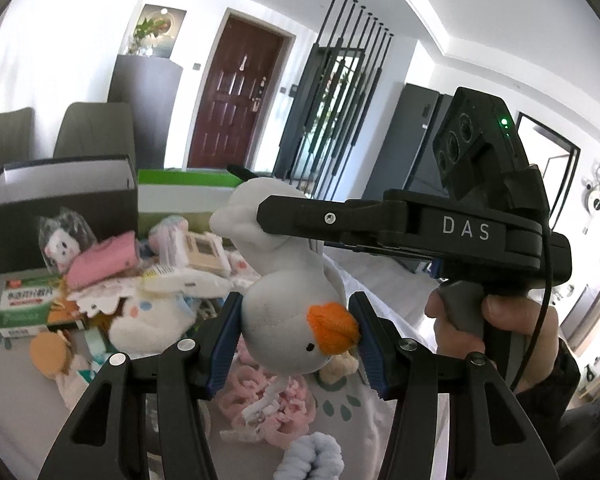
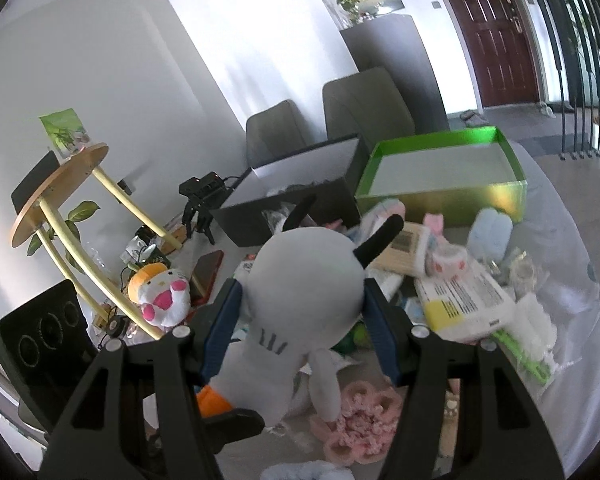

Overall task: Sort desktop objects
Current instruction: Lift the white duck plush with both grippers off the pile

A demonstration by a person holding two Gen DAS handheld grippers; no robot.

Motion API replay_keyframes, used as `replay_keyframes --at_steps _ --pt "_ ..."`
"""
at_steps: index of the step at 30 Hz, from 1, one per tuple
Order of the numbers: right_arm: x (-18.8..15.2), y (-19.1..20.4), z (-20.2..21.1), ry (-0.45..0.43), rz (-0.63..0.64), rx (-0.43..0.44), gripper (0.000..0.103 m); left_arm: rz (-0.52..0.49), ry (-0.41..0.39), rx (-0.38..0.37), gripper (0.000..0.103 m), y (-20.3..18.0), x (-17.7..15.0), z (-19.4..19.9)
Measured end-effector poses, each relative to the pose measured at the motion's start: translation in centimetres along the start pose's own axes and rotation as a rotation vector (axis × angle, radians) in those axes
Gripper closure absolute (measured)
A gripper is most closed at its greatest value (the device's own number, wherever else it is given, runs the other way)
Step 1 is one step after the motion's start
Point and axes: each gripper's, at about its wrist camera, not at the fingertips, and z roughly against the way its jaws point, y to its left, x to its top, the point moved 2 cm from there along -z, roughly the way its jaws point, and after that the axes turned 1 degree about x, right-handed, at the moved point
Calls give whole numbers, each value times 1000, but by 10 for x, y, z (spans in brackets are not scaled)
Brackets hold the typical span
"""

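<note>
A white plush goose point(image 1: 288, 280) with an orange beak point(image 1: 332, 328) hangs above the cluttered table, stretched between both grippers. In the left wrist view my left gripper point(image 1: 296, 336) is shut on its head, a blue pad pressing each side. My right gripper point(image 1: 246, 190) comes in from the right and is shut on the goose's far end. In the right wrist view that gripper point(image 2: 302, 332) clamps the goose's round body point(image 2: 304, 284), black feet point(image 2: 380, 240) pointing away. The beak point(image 2: 212, 400) and a left finger point(image 2: 236, 420) show low down.
A black box point(image 1: 60, 208) and an open green box point(image 2: 440, 196) stand at the table's far side. Below lie packets, a pink cloth point(image 1: 100, 260), a toothpaste carton point(image 1: 24, 308), pink slippers point(image 2: 360, 420) and other plush toys. A wooden stand point(image 2: 60, 184) rises at the left.
</note>
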Motion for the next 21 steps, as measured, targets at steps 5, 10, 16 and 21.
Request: replay_keyframes --at_steps 5,10,16,21 --pt "13 15 -3 -11 22 9 42 -1 -27 11 48 6 10 11" --pt "23 27 -7 -16 38 21 42 1 -46 23 48 12 20 20" --pt "34 42 -12 -24 54 42 42 1 -67 39 48 20 31 31" --pt "44 53 -18 -25 68 57 42 4 -84 52 48 27 39 41"
